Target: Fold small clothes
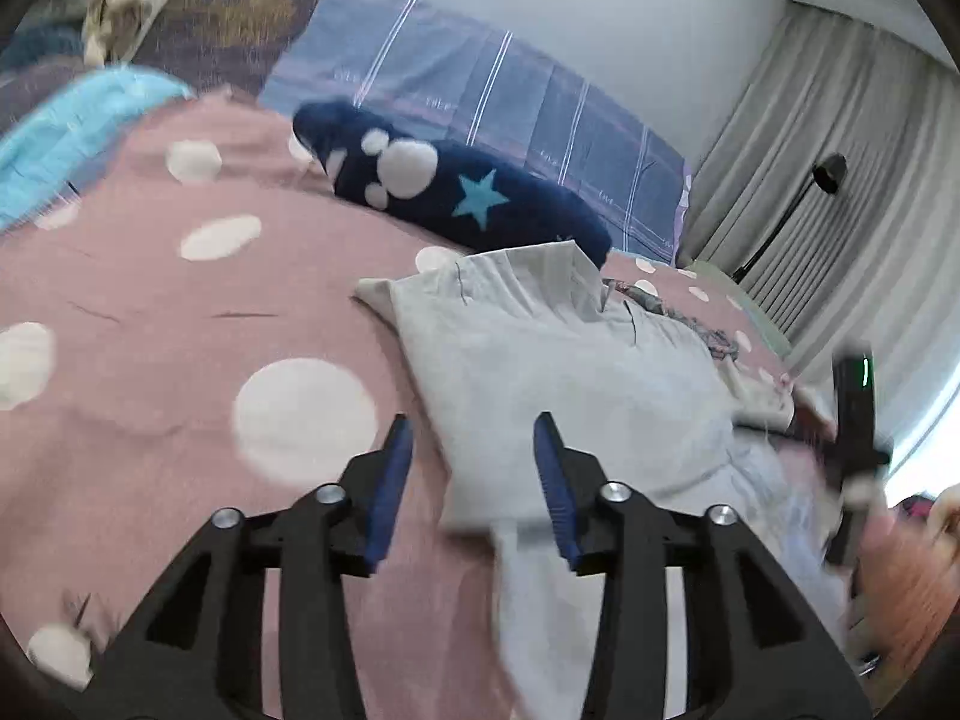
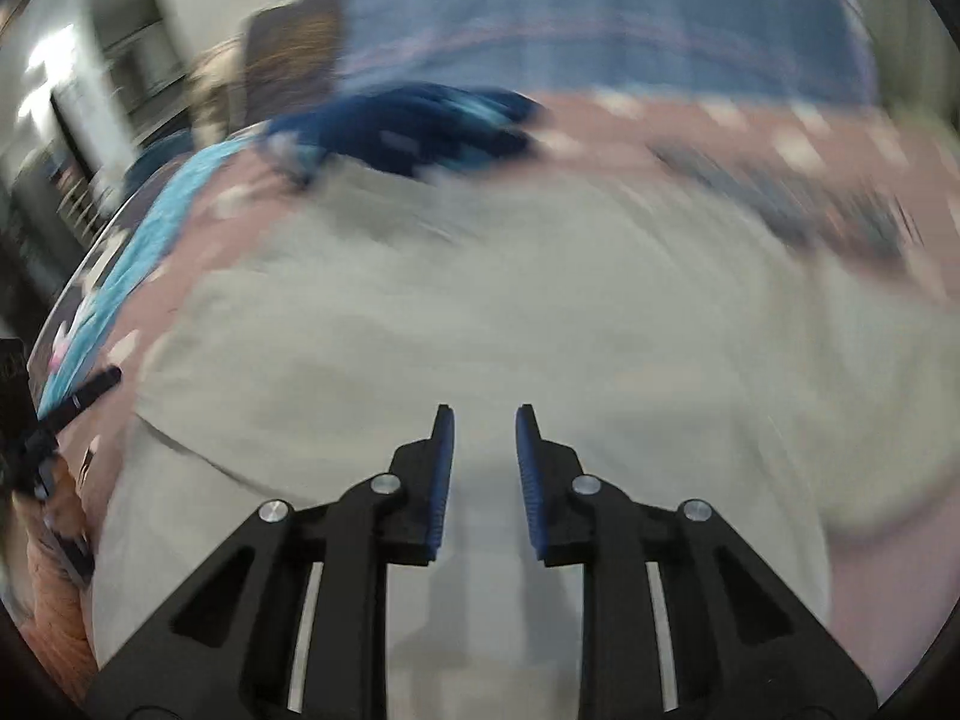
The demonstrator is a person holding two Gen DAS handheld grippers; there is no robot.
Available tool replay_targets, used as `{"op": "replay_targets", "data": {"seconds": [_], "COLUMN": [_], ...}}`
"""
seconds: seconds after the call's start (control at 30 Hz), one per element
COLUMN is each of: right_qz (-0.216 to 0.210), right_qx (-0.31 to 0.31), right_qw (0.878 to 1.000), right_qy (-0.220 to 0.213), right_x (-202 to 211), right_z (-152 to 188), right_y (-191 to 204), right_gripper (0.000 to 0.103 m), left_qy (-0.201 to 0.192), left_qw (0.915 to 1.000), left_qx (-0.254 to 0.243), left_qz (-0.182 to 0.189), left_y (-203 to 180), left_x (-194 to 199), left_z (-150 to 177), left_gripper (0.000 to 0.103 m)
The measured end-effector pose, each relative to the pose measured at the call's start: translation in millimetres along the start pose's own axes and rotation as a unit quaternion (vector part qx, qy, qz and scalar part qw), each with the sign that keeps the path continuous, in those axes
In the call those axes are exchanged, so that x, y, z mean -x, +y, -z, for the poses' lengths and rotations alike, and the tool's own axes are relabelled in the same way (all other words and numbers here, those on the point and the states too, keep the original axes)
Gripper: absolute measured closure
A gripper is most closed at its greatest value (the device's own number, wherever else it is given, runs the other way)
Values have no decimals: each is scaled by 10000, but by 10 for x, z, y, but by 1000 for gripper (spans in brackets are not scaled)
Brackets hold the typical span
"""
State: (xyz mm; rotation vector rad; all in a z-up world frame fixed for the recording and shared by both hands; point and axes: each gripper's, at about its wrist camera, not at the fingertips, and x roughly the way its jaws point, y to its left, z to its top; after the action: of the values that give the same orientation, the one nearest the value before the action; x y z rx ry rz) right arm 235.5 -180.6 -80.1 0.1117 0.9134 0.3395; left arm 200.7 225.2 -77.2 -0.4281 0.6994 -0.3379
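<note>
A pale grey garment (image 1: 558, 360) lies spread on the pink dotted bedspread (image 1: 150, 312), one end folded over near the navy cushion. My left gripper (image 1: 473, 417) hovers over the garment's near left edge. Its blue pads stand well apart and press on nothing. At the right of the left wrist view, the other gripper's black body (image 1: 855, 420) shows blurred. In the smeared right wrist view, my right gripper (image 2: 484, 408) hangs over the middle of the grey garment (image 2: 480, 300). Its jaws stand a narrow gap apart with no cloth pinched between them.
A navy cushion (image 1: 456, 192) with a white paw and a blue star lies behind the garment, and a blue plaid pillow (image 1: 480, 96) behind that. A light-blue blanket (image 1: 66, 126) is at the left. A patterned cloth (image 1: 690, 318) lies beyond the garment. A floor lamp (image 1: 828, 174) and curtains stand at the right.
</note>
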Motion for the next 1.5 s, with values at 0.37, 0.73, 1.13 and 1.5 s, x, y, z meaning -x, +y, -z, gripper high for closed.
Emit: {"op": "replay_targets", "data": {"seconds": [0.37,0.73,1.13,1.5], "right_qz": [-914,-1136,32,-409], "right_qx": [-931,-1077,-719,-915], "right_qw": [9910,9871,9942,9888], "right_qy": [-289,-347,-795,-1110], "right_x": [-88,-97,352,468], "right_z": [498,447,462,40], "right_y": [-576,-623,-608,-631], "right_gripper": [79,79,68,99], "left_qy": [291,-270,995,763], "left_qw": [9892,9803,9829,9783], "left_qx": [1372,778,-1099,-1317], "left_qz": [-428,-1796,-1093,-1405], "left_y": [600,600,-888,-1037], "left_x": [-1058,-602,-1403,-1256], "left_z": [-824,-795,52,85], "left_gripper": [100,102,78,72]}}
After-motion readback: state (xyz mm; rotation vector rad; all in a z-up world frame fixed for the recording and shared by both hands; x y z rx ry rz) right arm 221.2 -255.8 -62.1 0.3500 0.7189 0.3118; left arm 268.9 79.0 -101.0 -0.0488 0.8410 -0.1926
